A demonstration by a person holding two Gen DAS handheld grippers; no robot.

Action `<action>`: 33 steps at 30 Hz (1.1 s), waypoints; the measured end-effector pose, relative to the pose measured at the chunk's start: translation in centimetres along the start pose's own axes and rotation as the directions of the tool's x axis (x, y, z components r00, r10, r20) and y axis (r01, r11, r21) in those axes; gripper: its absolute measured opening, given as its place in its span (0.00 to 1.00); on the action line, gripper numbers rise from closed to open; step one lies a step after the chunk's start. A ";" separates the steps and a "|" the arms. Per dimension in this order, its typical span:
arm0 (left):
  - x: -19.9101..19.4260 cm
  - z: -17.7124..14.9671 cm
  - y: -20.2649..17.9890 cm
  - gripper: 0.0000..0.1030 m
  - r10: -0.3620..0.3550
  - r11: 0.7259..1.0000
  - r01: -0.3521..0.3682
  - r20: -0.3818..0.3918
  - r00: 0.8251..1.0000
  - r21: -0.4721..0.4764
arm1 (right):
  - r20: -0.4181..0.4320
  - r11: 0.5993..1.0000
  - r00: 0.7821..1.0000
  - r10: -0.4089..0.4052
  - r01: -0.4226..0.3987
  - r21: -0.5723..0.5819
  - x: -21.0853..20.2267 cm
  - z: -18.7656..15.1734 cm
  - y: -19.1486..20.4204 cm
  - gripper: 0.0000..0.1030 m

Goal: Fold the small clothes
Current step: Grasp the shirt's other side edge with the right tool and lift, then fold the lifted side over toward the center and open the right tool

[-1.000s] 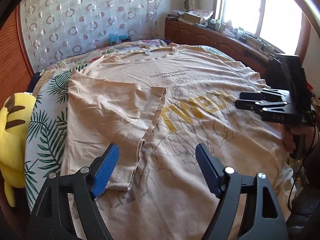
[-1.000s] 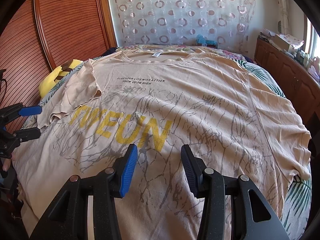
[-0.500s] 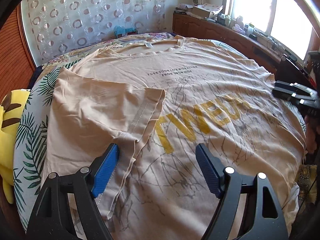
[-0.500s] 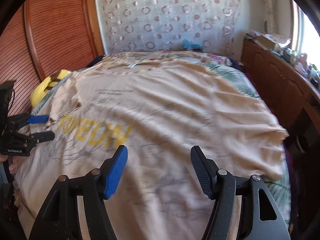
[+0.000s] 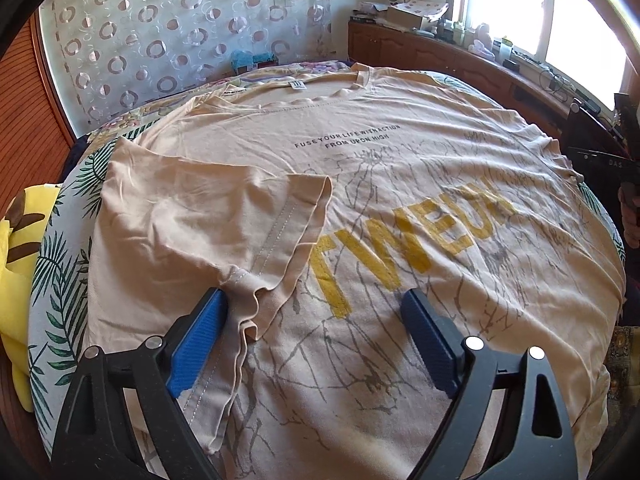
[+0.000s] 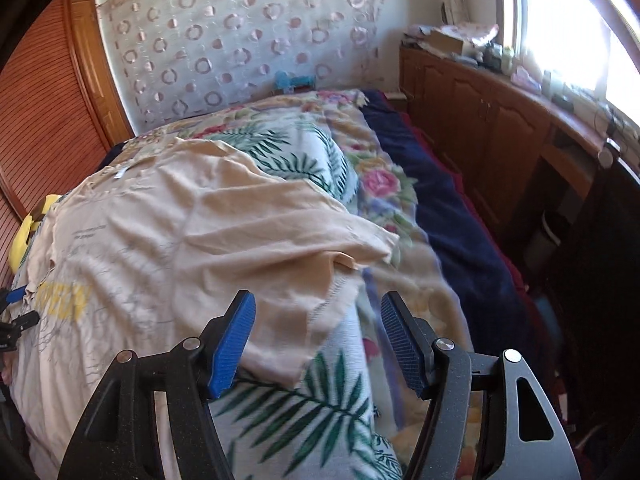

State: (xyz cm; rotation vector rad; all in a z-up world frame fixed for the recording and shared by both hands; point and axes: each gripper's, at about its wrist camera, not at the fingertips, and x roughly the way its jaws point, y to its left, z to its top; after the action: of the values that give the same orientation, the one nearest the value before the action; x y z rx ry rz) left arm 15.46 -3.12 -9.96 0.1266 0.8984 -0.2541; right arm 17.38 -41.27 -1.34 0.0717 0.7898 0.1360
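A beige T-shirt [image 5: 400, 208] with yellow letters lies spread face up on the bed. Its left sleeve [image 5: 208, 216] is folded in over the chest. My left gripper [image 5: 314, 308] is open and empty, low over the shirt at the folded sleeve's lower corner. In the right wrist view the shirt's right sleeve [image 6: 304, 248] lies flat toward the bed's right side. My right gripper [image 6: 318, 312] is open and empty, just above that sleeve's hem. The left gripper [image 6: 18, 308] shows at the far left edge there.
The bed has a leaf and flower print cover [image 6: 320, 392] and a dark blue blanket [image 6: 448, 216] on its right side. A yellow plush toy [image 5: 16, 264] lies at the left. A wooden cabinet [image 6: 500, 120] runs along the right under the window.
My right gripper has swung from the shirt's middle to its right sleeve. My left gripper has moved a little forward along the folded left sleeve. Both stayed open.
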 end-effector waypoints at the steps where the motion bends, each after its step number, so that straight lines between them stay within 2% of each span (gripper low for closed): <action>1: 0.0 0.0 0.0 0.87 0.000 1.000 0.000 0.000 1.000 0.000 | -0.014 1.000 1.000 0.005 -0.005 0.009 0.3 0.0 -0.2 0.65; 9: 0.0 -0.1 -0.1 0.87 0.001 1.000 -0.001 0.000 1.000 0.001 | -0.088 0.995 0.992 0.085 -0.080 0.061 2.2 0.9 -1.6 0.64; 13: 0.0 0.0 -0.1 0.87 0.002 1.000 -0.002 0.000 1.000 0.001 | -0.086 0.993 0.990 0.115 -0.111 0.043 2.5 1.7 -2.3 0.44; 15: 0.0 0.0 -0.1 0.87 0.001 1.000 -0.001 -0.001 1.000 0.000 | -0.068 0.998 0.996 0.057 -0.057 0.006 2.9 1.9 -1.6 0.29; 16: 0.0 -0.1 -0.1 0.87 0.001 1.000 -0.001 0.000 1.000 0.001 | -0.051 1.000 0.999 0.011 -0.012 -0.021 2.5 1.8 -1.3 0.16; 17: 0.0 0.0 0.0 0.87 0.001 1.000 -0.001 0.000 1.000 0.001 | -0.033 0.999 0.999 -0.015 0.014 -0.043 2.1 1.7 -1.2 0.10; 22: -0.1 0.0 0.0 0.87 0.012 1.000 -0.012 0.003 1.000 -0.002 | 0.059 0.998 0.998 -0.012 0.015 -0.054 0.1 1.7 -0.5 0.04; 27: -2.3 0.3 0.2 0.87 0.026 0.999 -0.023 0.093 0.995 -0.038 | 0.124 0.996 0.992 0.007 0.005 -0.092 -1.9 2.2 1.3 0.03; 33: -6.0 0.8 0.4 0.87 -0.040 0.995 0.056 0.186 0.982 -0.080 | 0.151 0.985 0.983 0.101 -0.078 -0.153 -3.6 2.5 4.3 0.03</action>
State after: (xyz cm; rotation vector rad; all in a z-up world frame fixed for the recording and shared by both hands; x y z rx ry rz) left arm 12.58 -1.93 -4.77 0.0021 0.7273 -0.2675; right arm 16.25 -37.63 3.41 -0.0210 0.6158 0.2707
